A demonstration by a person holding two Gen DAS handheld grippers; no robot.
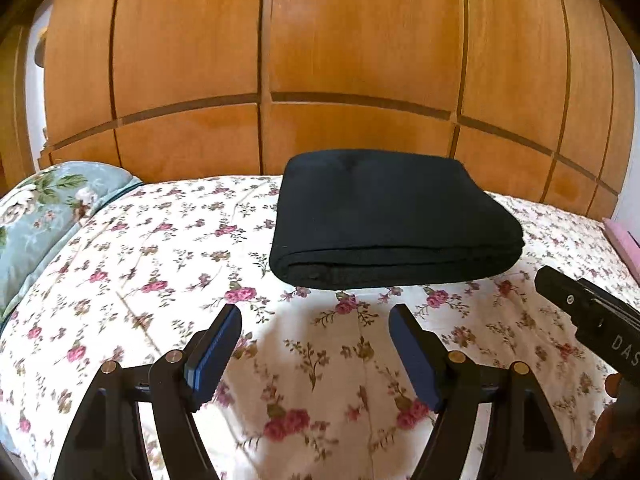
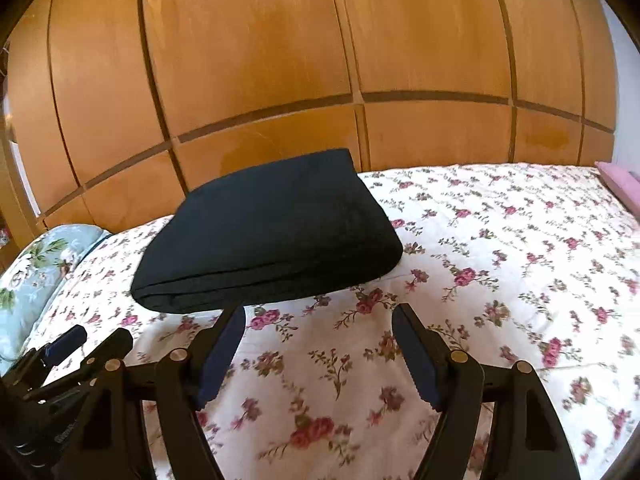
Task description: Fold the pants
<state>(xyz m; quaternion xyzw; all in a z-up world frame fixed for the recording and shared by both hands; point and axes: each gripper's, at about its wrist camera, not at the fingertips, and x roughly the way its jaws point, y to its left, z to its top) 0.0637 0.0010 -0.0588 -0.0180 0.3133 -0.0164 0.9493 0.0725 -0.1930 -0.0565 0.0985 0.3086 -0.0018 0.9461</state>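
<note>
Black pants lie folded into a thick rectangle on the flowered bedspread, near the far edge of the bed. In the right wrist view the same pants sit left of centre. My left gripper hangs open over the bedspread, short of the pants' near fold, with nothing between its blue pads. My right gripper is open too, empty, its left finger just in front of the pants' near edge. Each gripper shows at the edge of the other's view: the right gripper and the left gripper.
A wooden panelled wardrobe rises right behind the bed. A pale blue flowered pillow lies at the left end. A pink object rests at the right edge of the bed. A hand shows at the lower right.
</note>
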